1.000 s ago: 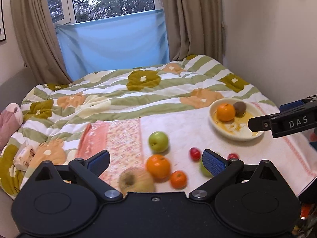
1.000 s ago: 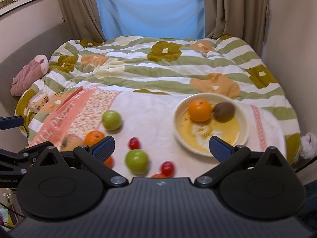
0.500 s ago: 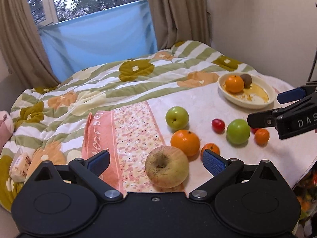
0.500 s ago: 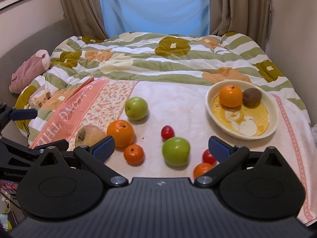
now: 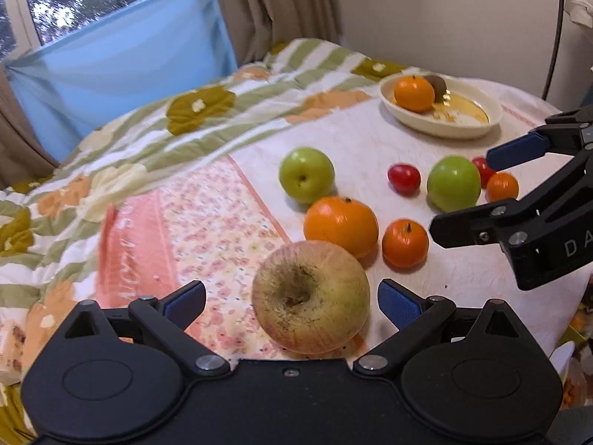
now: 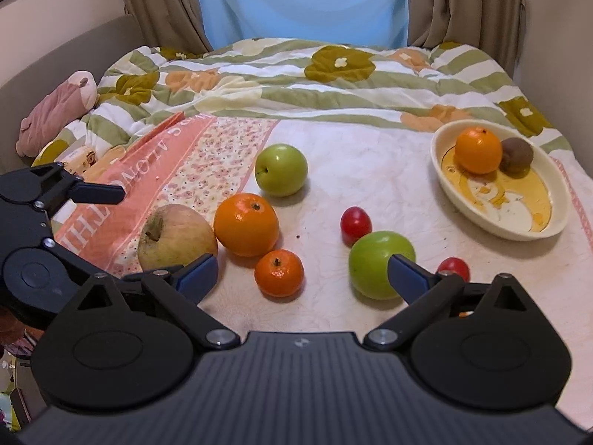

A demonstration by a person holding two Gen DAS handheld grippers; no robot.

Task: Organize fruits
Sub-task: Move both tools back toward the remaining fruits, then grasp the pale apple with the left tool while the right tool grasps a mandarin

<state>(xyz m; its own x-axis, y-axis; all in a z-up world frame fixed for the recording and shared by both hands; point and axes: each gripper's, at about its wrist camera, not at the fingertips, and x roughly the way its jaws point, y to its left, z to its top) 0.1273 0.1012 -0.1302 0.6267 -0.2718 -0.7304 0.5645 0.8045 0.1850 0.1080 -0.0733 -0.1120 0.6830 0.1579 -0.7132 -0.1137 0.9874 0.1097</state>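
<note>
Fruit lies scattered on a pale cloth over the bed; the cream bowl [image 6: 556, 200] at the far right already holds an orange [image 6: 478, 150] and a kiwi [image 6: 517, 155].

Left gripper [image 5: 292, 302]: jaws spread wide, empty, bracketing the big russet apple [image 5: 311, 296], which sits between the blue pads [image 5: 398, 302] without touching either. Right gripper [image 6: 302, 274]: jaws also parted and empty, low over the small mandarin [image 6: 278, 272], with a green apple [image 6: 381, 265] just behind its right finger.

Likely step: close the left on the russet apple. Advice:
- Push in until the pads sit at the widest girth, not the near shoulder.
- Keep low and level; the fruit is round and the bedding soft, so it may roll.
- Mind the large orange [image 5: 341, 224] close beside the apple on its far side.
- Squeeze gently, then lift straight up before swinging toward the bowl.
</note>
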